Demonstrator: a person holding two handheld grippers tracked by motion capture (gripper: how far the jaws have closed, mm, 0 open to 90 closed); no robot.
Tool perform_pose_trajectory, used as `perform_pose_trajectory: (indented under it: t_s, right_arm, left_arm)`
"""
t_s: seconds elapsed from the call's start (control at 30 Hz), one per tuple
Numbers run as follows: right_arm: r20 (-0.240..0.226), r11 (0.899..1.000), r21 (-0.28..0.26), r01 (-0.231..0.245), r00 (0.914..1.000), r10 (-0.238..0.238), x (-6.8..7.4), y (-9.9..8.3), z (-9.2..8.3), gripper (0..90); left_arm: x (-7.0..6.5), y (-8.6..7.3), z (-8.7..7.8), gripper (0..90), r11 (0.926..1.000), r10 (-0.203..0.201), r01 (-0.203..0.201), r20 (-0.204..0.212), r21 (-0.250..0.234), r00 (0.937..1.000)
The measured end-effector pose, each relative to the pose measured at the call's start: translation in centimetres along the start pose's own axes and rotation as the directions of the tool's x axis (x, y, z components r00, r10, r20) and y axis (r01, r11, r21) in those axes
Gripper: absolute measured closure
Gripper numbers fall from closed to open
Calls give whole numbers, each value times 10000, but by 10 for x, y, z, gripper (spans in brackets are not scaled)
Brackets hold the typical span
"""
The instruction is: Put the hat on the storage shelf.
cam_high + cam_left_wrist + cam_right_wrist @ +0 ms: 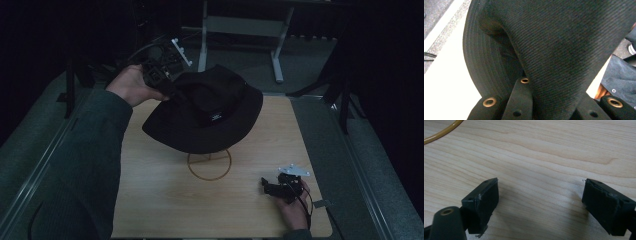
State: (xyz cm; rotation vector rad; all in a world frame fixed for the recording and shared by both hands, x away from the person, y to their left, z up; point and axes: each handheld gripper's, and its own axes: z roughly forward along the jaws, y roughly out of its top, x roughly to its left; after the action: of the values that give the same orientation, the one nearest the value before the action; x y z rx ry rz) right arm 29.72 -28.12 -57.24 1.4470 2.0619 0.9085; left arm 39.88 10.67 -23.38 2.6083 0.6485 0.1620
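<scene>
A black hat [205, 112] is held up over the wooden table [165, 200] by the left gripper [162, 80], pinched tight. A yellow ring [209, 165] is seen under it. The right gripper [540, 202] is rested near the table's right edge, spread wide with nothing inside.

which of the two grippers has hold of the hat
The left gripper, raised at the far left, is clamped on the black hat; the right gripper rests open on the table.
</scene>
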Motion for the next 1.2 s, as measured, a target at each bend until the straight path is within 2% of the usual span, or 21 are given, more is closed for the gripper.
perform_pose_trajectory:
  t_s: [0.27, 0.43, 0.57, 0.77, 1.07, 1.2]
  right_arm:
    - [4, 10000, 26, 6, 10000, -6, 0, 0, 0, 138]
    - [2, 10000, 21, 1, 10000, -1, 0, 0, 0, 137]
    - [3, 10000, 24, 2, 10000, -2, 0, 0, 0, 137]
    - [3, 10000, 3, 20, 10000, -20, 0, 0, 0, 137]
    - [-13, 10000, 2, 41, 10000, -41, 0, 0, 0, 137]
    - [-12, 10000, 1, 48, 10000, -48, 0, 0, 0, 137]
  left_arm:
    - [-5, 11, 5, 878, 9997, 58, -58, 28, 232, 10000]
    - [-8, 19, 11, 878, 9985, 94, -92, -27, 543, 10000]
    - [-9, 22, 14, 877, 9967, 192, -186, -67, 787, 9998]
    - [-13, 30, 29, 875, 9916, 283, -275, -39, 1260, 9996]
    - [-16, 33, 42, 867, 9869, 338, -314, -126, 1583, 9994]
    - [-17, 34, 46, 836, 9858, 399, -363, -187, 1637, 9990]
